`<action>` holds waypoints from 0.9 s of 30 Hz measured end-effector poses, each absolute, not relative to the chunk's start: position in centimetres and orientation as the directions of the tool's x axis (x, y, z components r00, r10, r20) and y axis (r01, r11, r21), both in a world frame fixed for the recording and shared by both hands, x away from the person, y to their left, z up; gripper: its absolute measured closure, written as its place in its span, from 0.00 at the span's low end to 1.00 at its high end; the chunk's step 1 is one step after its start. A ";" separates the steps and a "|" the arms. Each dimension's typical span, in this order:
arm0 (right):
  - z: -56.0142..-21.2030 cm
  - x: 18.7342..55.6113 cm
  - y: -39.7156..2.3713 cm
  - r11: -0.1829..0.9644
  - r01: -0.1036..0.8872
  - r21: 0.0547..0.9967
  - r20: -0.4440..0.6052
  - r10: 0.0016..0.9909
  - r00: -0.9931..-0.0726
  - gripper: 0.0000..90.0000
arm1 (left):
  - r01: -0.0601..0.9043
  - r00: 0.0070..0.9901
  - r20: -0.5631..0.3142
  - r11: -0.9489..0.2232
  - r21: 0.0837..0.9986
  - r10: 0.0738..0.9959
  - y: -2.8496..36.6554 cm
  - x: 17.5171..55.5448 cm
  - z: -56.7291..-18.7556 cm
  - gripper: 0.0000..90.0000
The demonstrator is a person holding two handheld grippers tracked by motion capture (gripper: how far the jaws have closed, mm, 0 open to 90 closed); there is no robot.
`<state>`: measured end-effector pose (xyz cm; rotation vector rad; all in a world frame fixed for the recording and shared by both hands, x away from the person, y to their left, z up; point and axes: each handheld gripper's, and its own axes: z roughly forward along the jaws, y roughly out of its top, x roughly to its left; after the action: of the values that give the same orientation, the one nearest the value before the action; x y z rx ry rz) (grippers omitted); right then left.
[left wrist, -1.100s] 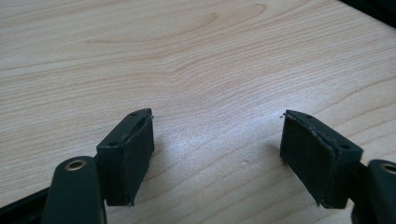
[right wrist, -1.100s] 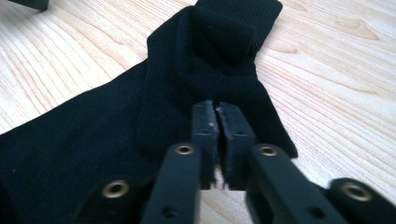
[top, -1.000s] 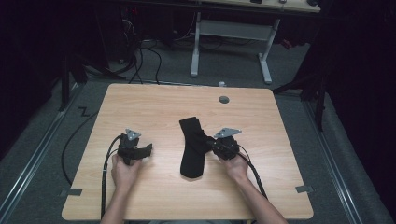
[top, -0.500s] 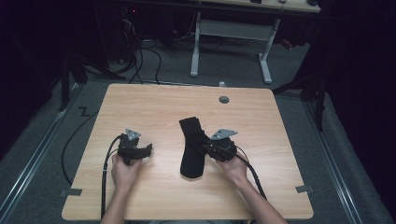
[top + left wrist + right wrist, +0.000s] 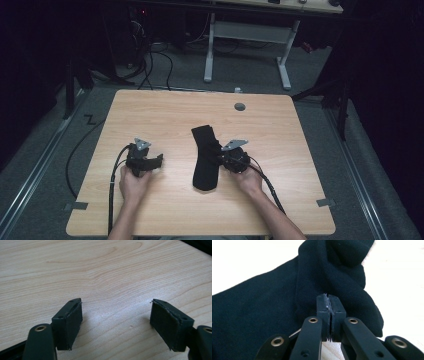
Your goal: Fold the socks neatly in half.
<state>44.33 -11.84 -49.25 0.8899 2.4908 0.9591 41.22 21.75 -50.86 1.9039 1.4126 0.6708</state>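
Two grippers out: my right gripper (image 5: 331,305) has just snapped its jaws together at the edge of the long black knitted sock (image 5: 205,157) lying mid-table, apparently pinching no fabric, while my left gripper (image 5: 116,322) rests spread-jawed on bare pale wooden table (image 5: 165,110), free to assist.

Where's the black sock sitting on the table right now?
In the high view the black sock lies near the middle of the wooden table, right beside the right claw and well apart from the left claw.
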 end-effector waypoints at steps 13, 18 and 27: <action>-44.0 43.2 -11.6 0.482 0.414 0.773 0.022 0.631 -0.775 0.98 | 0.612 0.291 0.016 -0.198 0.766 0.957 21.6 41.1 -50.9 0.33; -43.1 43.0 -10.5 0.465 0.420 0.779 0.056 0.615 -0.786 0.98 | 0.612 0.291 0.016 -0.199 0.765 0.957 21.6 41.1 -50.9 0.33; -47.0 45.4 -8.2 0.507 0.489 0.710 0.062 0.647 -0.760 0.80 | 0.612 0.296 0.016 -0.203 0.764 0.955 21.7 41.3 -50.8 0.32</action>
<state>45.42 -8.16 -47.01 0.9709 2.5380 1.0936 41.28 21.70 -50.83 1.9101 1.3966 0.6671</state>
